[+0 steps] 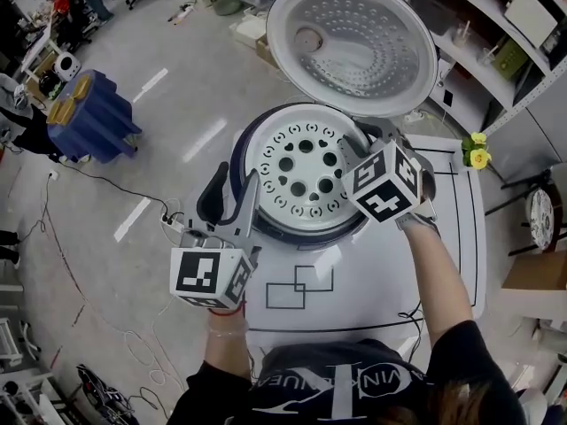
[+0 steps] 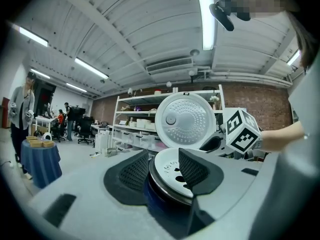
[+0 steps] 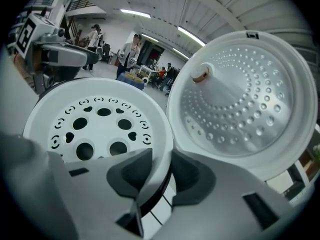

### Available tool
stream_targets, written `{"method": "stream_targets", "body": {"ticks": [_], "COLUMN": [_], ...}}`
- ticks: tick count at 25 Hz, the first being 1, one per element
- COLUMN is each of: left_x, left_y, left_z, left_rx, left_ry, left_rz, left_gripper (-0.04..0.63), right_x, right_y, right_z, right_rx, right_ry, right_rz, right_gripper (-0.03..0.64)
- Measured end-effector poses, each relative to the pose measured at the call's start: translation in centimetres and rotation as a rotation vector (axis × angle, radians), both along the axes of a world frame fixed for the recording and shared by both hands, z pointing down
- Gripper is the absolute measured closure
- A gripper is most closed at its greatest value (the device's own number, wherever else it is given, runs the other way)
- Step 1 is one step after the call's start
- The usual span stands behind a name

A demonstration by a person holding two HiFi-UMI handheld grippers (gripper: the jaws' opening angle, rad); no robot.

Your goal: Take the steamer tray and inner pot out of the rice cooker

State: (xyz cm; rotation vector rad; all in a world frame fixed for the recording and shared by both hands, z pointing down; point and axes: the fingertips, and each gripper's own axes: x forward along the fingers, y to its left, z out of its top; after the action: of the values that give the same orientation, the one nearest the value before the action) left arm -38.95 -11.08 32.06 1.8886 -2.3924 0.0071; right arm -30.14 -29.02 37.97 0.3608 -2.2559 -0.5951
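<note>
"Both grippers at the cooker?"

"Yes, I have them on opposite sides of the white round perforated steamer tray (image 1: 306,168). It lies flat in the mouth of the dark blue rice cooker (image 1: 310,235), holed face up. It is a disc, equally wide every way. The cooker stands on the white table with black outlines (image 1: 381,299). Its white lid with the dimpled metal lining (image 1: 354,38) stands open at the far side, lining towards me."

"Right side?"

"My right gripper (image 3: 161,158) slants down onto the tray's right rim. One pad (image 3: 131,171) is inside the wall and the other outside, pinching the rim between them."

"And left?"

"My left gripper (image 2: 164,159) points level at the near-left rim. Its fingers (image 2: 132,171) straddle the tray's edge and a metal rim (image 2: 162,188) just beneath it. Whether they press, I cannot tell."
</note>
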Motion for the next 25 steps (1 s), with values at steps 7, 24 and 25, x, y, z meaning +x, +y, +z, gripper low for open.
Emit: {"method": "stream_targets", "body": {"ticks": [7, 24, 25], "left_x": [0.1, 0.9, 0.9], "left_y": [0.1, -0.5, -0.4], "left_z": [0.3, 1.3, 1.1], "left_rx": [0.001, -0.087, -0.077], "left_ry": [0.037, 0.032, 0.035], "left_rz": [0.022, 0.060, 0.054], "left_gripper": [0.428, 0.480, 0.482], "right_x": [0.0, 2.5, 2.7], "right_y": [0.6, 3.2, 3.3], "right_z": [-3.5, -9.1, -9.3], "right_rx": [0.094, 0.011, -0.001], "right_ry": [-0.153, -0.616, -0.641], "right_rz": [-0.012, 0.025, 0.026], "right_gripper": [0.512, 0.555, 0.557]}}
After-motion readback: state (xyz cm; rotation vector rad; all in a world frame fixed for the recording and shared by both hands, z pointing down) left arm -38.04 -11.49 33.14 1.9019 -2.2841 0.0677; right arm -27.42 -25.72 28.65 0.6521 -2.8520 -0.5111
